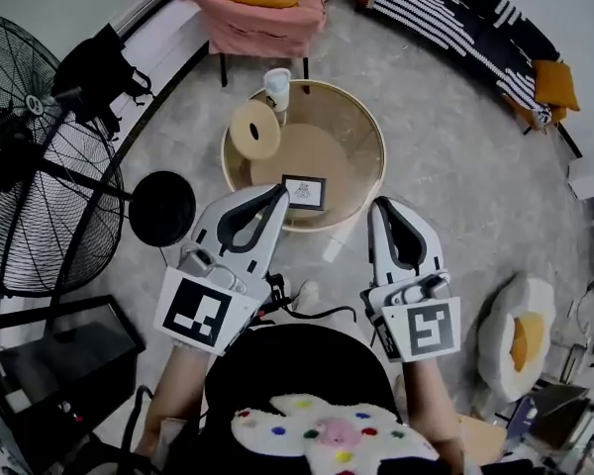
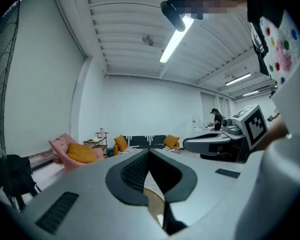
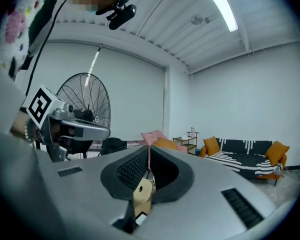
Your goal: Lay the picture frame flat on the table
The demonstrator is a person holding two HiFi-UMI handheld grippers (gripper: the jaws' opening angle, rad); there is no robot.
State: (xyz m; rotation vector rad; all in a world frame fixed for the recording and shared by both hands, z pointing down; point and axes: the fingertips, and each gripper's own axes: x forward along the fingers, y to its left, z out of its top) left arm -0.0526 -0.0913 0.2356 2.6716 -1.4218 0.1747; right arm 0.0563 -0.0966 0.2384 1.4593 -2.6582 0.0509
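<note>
**Both grippers closed and empty, frame just ahead of the left one**

The left gripper (image 1: 280, 192) has its jaws pressed fully together with nothing between them; its own view shows the two dark pads meeting in a single line. The right gripper (image 1: 381, 204) is closed as well: its tips meet and it holds nothing. The two are held side by side at the near edge of the round table (image 1: 356, 117), tips pointing away from the person and well apart from each other.

The picture frame (image 1: 304, 192) is on the table close to its near rim, in the space between the two grippers but far nearer the left one. It sits just beyond and to the right of the left tips — so close in the head view that I cannot tell whether they touch. The right gripper's tips are clearly apart from it, off to its right by the table's rim. The frame has a dark border around a pale picture, and it seems propped up facing the person rather than lying flat.

Further back on the table, to the left, is a pale roll (image 1: 254, 130) with a hole in its middle, and a white cup (image 1: 277, 83) sits at the far rim. Around the table are a black stool (image 1: 162, 208) on the left, a large fan (image 1: 40, 166) beyond it, a pink armchair (image 1: 262, 13) behind the table and a striped sofa (image 1: 455, 13) at the far right.
</note>
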